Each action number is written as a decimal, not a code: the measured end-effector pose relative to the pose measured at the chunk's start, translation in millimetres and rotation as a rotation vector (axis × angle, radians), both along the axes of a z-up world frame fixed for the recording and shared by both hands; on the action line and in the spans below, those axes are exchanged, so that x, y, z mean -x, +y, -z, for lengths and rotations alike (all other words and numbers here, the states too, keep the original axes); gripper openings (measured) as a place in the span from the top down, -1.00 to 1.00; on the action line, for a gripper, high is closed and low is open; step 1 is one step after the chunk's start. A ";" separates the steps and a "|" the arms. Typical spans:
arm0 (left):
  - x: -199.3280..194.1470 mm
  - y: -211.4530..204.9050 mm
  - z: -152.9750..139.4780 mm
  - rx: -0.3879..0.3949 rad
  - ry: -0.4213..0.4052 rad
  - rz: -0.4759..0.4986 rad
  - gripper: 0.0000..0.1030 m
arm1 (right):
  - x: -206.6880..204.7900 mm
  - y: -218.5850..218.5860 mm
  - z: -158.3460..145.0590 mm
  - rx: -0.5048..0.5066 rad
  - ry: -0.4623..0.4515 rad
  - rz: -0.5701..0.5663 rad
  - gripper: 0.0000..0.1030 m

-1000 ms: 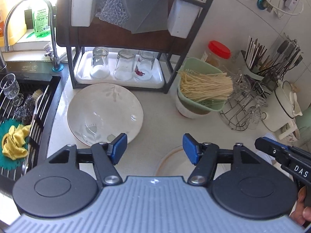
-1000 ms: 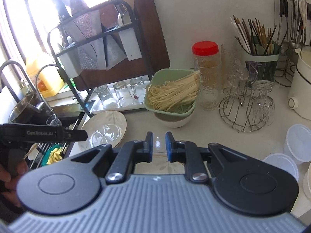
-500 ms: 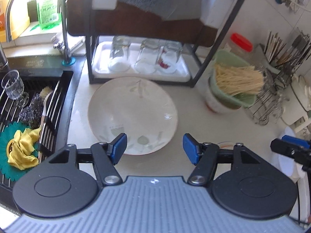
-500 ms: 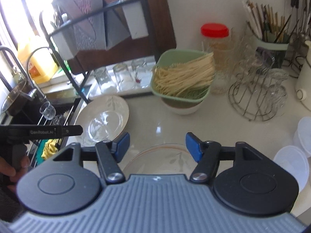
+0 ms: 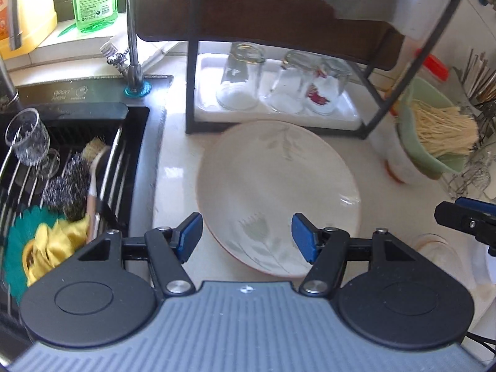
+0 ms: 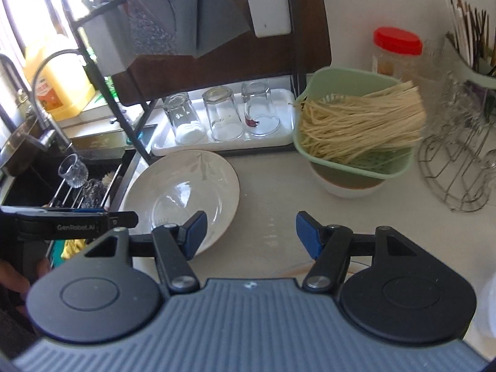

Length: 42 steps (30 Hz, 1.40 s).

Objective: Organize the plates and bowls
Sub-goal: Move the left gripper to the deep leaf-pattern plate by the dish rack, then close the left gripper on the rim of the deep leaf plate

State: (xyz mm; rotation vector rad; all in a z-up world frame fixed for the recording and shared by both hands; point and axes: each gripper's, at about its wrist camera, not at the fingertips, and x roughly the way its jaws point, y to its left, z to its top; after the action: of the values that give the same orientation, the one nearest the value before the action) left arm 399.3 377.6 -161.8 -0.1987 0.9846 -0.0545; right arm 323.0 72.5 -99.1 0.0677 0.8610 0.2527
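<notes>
A large white plate [image 5: 276,192] with a faint leaf print lies on the counter in front of the dish rack. My left gripper [image 5: 246,235] hovers open over its near rim, pads not touching it. The same plate [image 6: 183,189] sits to the left of my right gripper [image 6: 250,232], which is open over bare counter with nothing between its fingers. A clear glass dish [image 5: 437,248] shows at the right of the left wrist view, mostly hidden under the right gripper's body. A white bowl [image 6: 350,186] holds a green basket of noodles.
The black rack's white tray [image 5: 279,114] carries three upturned glasses. The sink [image 5: 133,142] on the left holds a glass, scourers and a yellow cloth. A red-lidded jar [image 6: 396,52], a wire stand [image 6: 458,167] and a tap [image 5: 133,46] crowd the back.
Both grippers moved forward and down toward the rack, so the white plate looms larger. The right jaws went from nearly shut to wide open. The glass dish slid under the right gripper.
</notes>
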 end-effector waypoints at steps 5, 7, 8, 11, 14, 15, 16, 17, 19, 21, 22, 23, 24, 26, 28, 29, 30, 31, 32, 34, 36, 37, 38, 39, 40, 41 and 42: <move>-24.2 17.2 11.2 0.003 0.023 0.025 -0.34 | -16.0 20.0 11.1 0.012 0.015 0.006 -0.27; -31.3 21.1 15.0 0.006 0.029 0.031 -0.34 | -23.1 28.0 17.7 0.029 0.024 -0.005 -0.27; -34.1 22.5 16.6 0.005 0.031 0.035 -0.34 | -25.8 31.1 21.3 0.035 0.028 -0.008 -0.27; -43.8 26.6 22.3 0.018 0.046 0.038 -0.33 | -36.6 39.3 34.9 0.036 0.056 -0.007 -0.26; -52.1 30.7 27.5 0.059 0.065 0.040 -0.33 | -45.6 44.7 45.9 0.037 0.084 -0.001 -0.25; -54.7 31.6 29.1 0.067 0.072 0.043 -0.32 | -48.1 46.4 49.0 0.038 0.092 0.001 -0.25; -57.3 31.4 30.5 0.070 0.075 0.047 -0.32 | -50.6 47.5 52.4 0.037 0.101 0.005 -0.25; -59.3 30.8 31.3 0.064 0.074 0.052 -0.32 | -52.9 48.2 55.4 0.032 0.112 0.012 -0.25; -63.4 30.7 33.9 0.083 0.083 0.052 -0.31 | -58.6 47.3 61.5 -0.006 0.141 0.038 -0.24; -66.9 31.9 36.8 0.124 0.091 0.048 -0.29 | -64.1 47.0 68.5 -0.049 0.171 0.068 -0.05; -68.0 31.4 38.0 0.121 0.089 0.046 -0.22 | -65.4 46.9 71.2 -0.054 0.180 0.078 0.03; -69.2 30.1 39.3 0.108 0.089 0.044 -0.19 | -66.9 47.9 73.6 -0.050 0.185 0.083 0.18; -70.4 29.8 40.5 0.096 0.089 0.037 -0.12 | -67.7 48.6 75.6 -0.045 0.185 0.086 0.28; -72.8 32.7 42.3 0.100 0.089 0.011 -0.05 | -68.9 48.5 79.1 -0.042 0.186 0.103 0.37; -76.3 38.2 43.4 0.121 0.087 -0.007 0.09 | -70.1 46.0 82.5 -0.062 0.188 0.125 0.52; -78.2 40.2 44.0 0.122 0.085 -0.009 0.13 | -69.9 45.5 83.4 -0.069 0.187 0.129 0.54; -80.2 41.0 44.8 0.120 0.087 -0.007 0.22 | -69.2 45.9 83.5 -0.072 0.183 0.131 0.57; -82.1 41.6 45.9 0.122 0.091 -0.003 0.30 | -68.8 45.7 83.8 -0.081 0.182 0.135 0.59; -84.0 42.6 47.5 0.131 0.098 0.000 0.34 | -69.4 44.3 84.8 -0.097 0.187 0.143 0.62; -87.4 43.9 50.9 0.158 0.122 0.000 0.44 | -69.5 40.1 87.8 -0.146 0.211 0.163 0.65; -88.3 44.3 53.7 0.171 0.136 -0.007 0.51 | -71.2 39.5 89.8 -0.168 0.222 0.167 0.70; -87.8 43.9 54.1 0.169 0.139 -0.010 0.53 | -71.5 40.9 90.4 -0.173 0.223 0.164 0.71; -87.3 43.4 53.7 0.165 0.140 -0.009 0.53 | -71.9 42.3 91.1 -0.177 0.224 0.165 0.71; -87.6 43.8 53.0 0.167 0.151 -0.009 0.53 | -72.0 43.7 91.1 -0.177 0.221 0.168 0.71; -88.2 46.1 53.2 0.185 0.168 -0.020 0.53 | -72.5 44.0 91.2 -0.182 0.224 0.173 0.71; -88.6 49.0 53.3 0.208 0.177 -0.028 0.54 | -73.2 43.5 91.3 -0.187 0.230 0.175 0.71; -88.3 50.6 52.9 0.218 0.180 -0.028 0.55 | -73.8 42.5 91.2 -0.192 0.236 0.174 0.72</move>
State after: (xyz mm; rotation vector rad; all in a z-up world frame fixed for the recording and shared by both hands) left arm 487.6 428.2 -214.7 -0.4235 1.1546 -0.1200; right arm 396.8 115.0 -190.4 0.3558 1.0565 0.1647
